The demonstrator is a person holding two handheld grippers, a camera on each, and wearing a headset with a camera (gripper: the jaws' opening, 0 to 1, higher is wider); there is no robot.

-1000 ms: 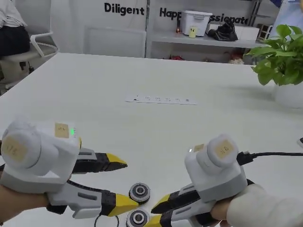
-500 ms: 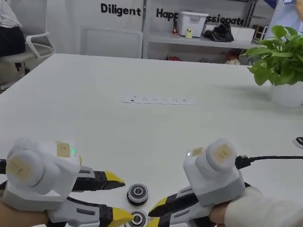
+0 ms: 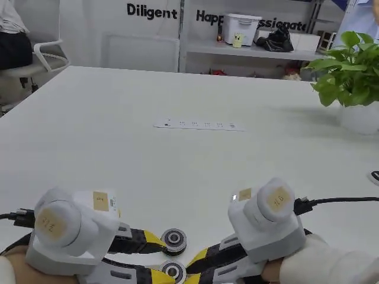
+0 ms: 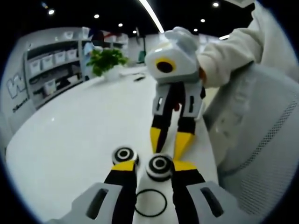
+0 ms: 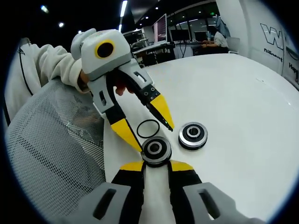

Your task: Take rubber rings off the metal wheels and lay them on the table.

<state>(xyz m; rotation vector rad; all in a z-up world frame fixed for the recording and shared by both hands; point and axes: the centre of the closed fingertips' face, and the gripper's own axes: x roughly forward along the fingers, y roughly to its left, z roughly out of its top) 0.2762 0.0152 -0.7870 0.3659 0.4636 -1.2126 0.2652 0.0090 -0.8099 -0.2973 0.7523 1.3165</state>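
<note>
Two metal wheels lie by the table's near edge. The nearer wheel sits between the two grippers, which face each other. My left gripper is open, its jaws straddling this wheel, and one pad looks close against the rim. My right gripper is open too, its tips just short of the same wheel. The farther wheel rests beside the left gripper's tip. A loose black rubber ring lies flat on the table under the left jaws.
The white table stretches away with a white power strip at its middle. A potted plant stands at the far right. A mesh chair is close behind the near edge. A black cable trails from the right gripper.
My left gripper has moved right and in toward the wheels, so its jaws now straddle the nearer wheel. The right gripper has barely moved.
</note>
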